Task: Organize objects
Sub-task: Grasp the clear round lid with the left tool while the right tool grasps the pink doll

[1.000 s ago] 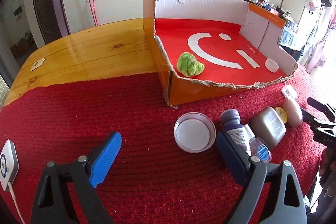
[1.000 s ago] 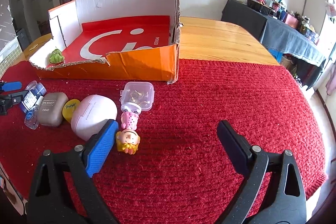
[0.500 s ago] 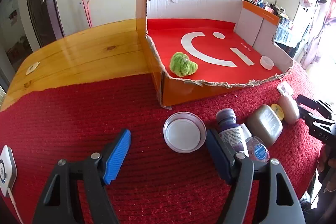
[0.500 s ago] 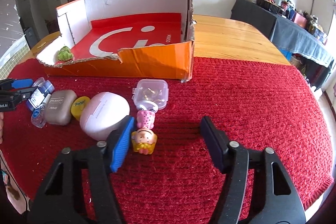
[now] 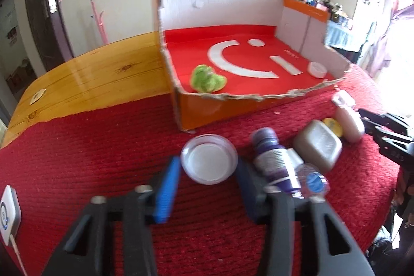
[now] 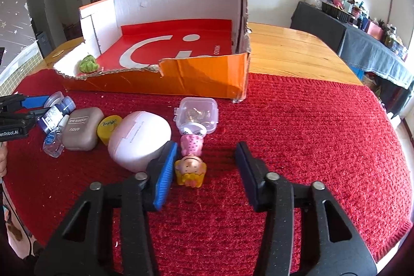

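Left wrist view, left to right. Left gripper (image 5: 207,188): jaws just narrowed, flanking the round lidded jar (image 5: 209,162) at 12 o'clock, pads not yet visibly pressing. Purple bottle (image 5: 271,159) lies at 2 o'clock on the red cloth (image 5: 90,159).

Right wrist view. Right gripper (image 6: 207,172): jaws likewise narrowed, a doll figure (image 6: 191,167) lying loose between them beside the blue pad.

Progress, judged: cardboard box (image 6: 181,79) holds only a green toy (image 5: 207,79) and small white cap (image 5: 317,69); most items remain outside.
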The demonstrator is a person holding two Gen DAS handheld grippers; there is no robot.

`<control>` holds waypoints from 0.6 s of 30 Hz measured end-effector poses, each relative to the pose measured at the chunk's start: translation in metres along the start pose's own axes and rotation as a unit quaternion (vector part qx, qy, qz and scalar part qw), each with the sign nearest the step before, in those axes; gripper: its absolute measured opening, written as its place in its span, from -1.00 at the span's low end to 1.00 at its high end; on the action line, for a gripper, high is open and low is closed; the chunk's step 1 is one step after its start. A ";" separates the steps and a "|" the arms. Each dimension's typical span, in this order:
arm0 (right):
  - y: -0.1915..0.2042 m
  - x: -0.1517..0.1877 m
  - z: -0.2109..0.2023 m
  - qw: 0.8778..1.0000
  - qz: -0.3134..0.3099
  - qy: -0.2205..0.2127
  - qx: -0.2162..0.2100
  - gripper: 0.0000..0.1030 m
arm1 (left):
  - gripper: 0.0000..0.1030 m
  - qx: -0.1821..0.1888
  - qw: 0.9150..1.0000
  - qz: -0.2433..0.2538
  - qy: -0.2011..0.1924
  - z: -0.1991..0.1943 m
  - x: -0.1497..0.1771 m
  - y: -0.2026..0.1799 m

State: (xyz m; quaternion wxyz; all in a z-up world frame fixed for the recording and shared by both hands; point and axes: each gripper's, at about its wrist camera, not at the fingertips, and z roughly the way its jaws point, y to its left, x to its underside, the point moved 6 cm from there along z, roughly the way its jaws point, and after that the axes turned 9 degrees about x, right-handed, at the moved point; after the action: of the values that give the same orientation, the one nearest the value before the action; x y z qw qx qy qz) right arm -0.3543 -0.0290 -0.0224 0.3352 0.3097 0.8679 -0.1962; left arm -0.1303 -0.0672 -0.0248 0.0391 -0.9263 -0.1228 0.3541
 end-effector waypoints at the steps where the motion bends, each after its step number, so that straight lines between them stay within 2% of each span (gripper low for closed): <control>1: 0.002 0.000 0.000 1.000 -0.001 -0.001 -0.006 -0.43 | -0.18 0.005 1.000 -0.002 -0.002 0.000 0.000 -0.002; 3: 0.004 0.000 -0.001 1.000 -0.004 -0.004 -0.012 -0.59 | -0.19 0.023 1.000 -0.004 -0.004 -0.001 0.000 -0.007; 7: -0.001 0.000 -0.002 0.999 0.022 0.000 -0.043 -0.59 | -0.19 0.023 1.000 -0.001 -0.012 -0.007 -0.001 -0.014; 18: -0.002 -0.012 -0.023 0.998 0.022 -0.024 -0.054 -0.59 | -0.19 0.021 0.999 -0.007 -0.035 -0.027 -0.008 -0.022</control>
State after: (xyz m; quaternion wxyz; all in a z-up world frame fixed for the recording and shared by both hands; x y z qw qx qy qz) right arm -0.3591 -0.0228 0.0029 0.3766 0.3054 0.8617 -0.1494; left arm -0.1223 -0.0481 0.0044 0.0565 -0.9114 -0.1232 0.3886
